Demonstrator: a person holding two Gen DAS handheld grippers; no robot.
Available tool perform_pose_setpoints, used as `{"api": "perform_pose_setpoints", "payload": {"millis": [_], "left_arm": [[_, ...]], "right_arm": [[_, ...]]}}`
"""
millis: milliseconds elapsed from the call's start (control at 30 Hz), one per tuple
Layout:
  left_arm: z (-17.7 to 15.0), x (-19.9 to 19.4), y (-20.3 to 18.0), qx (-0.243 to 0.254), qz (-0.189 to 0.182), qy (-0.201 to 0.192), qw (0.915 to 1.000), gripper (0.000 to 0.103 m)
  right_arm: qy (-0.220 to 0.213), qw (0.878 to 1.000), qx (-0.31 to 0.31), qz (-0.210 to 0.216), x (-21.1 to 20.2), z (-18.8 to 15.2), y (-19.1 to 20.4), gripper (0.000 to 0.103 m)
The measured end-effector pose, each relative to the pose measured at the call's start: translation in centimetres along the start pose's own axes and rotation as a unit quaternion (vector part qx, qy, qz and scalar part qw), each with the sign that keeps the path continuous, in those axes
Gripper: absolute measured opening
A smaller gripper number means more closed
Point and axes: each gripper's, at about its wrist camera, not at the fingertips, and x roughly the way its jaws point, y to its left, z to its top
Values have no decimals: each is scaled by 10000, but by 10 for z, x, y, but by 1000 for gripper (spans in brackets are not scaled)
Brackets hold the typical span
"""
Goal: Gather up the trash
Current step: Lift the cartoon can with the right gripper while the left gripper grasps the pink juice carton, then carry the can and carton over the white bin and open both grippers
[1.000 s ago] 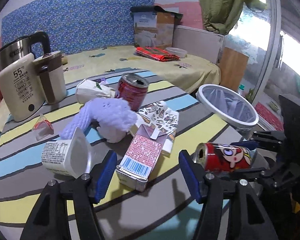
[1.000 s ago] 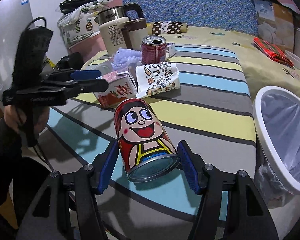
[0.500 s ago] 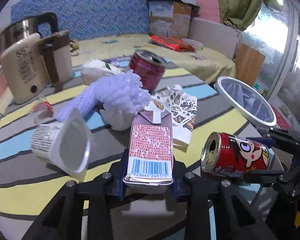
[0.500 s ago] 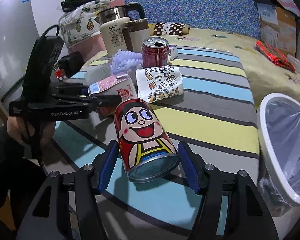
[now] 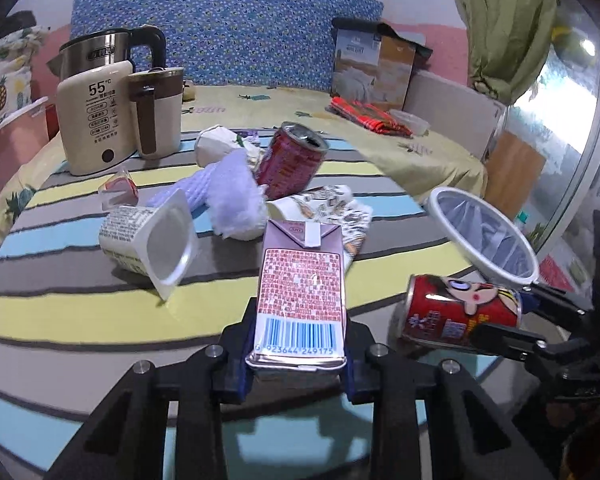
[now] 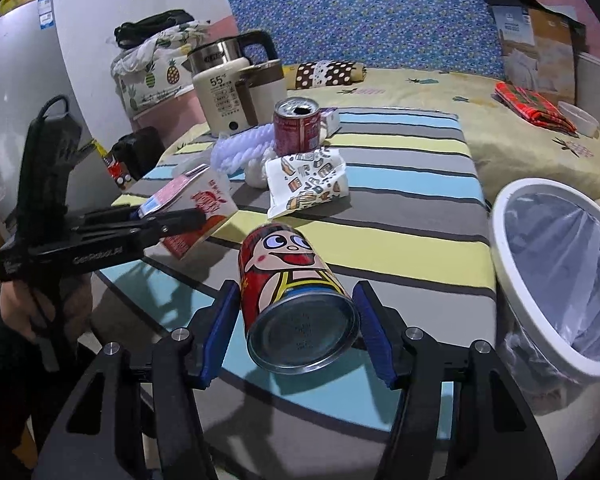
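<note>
Two pairs of tongs are loaded. Left tongs [image 5: 298,364] are clamped narrow on the milk carton [image 5: 302,292], long axis running straight away from the camera, barcode end nearest. Right tongs [image 6: 296,334] hold the cartoon can [image 6: 292,288] across its body, base toward the lens, blue pads against both sides.

Governing relation: in the right wrist view the bin [image 6: 556,276] stands at the right edge of the frame, just beside the tabletop [image 6: 400,240] edge, rim open and lined with a clear bag. It lies to the right of the can and close by; the right tongs are the nearer of the two. In the left wrist view the bin [image 5: 480,236] sits right of centre, with the can [image 5: 460,312] and right tongs between the carton and the rim. Judgement: the can should drop first, or the carton's path is obstructed.

Remaining trash on the tabletop, centre frame of the left view: yoghurt cup [image 5: 148,240] on its side, upright red can [image 5: 290,160], printed paper wrapper [image 5: 324,208], white foam netting [image 5: 228,196]. Kettle [image 5: 96,120] stands at upper left, well apart from the bin.
</note>
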Motion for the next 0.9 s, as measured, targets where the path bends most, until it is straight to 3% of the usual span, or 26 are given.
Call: {"api": "perform_pose_setpoints", "payload": {"millis": [533,900], "left_arm": [[15,1,-53,261,-209,-13,9994,33],[53,37,-114,694,-631,-15,9956,33]], "right_arm": [[-459,9981,343,-227,-27,7,-29,58],[-885,9902,554,-924,-58,24,-79,57]]}}
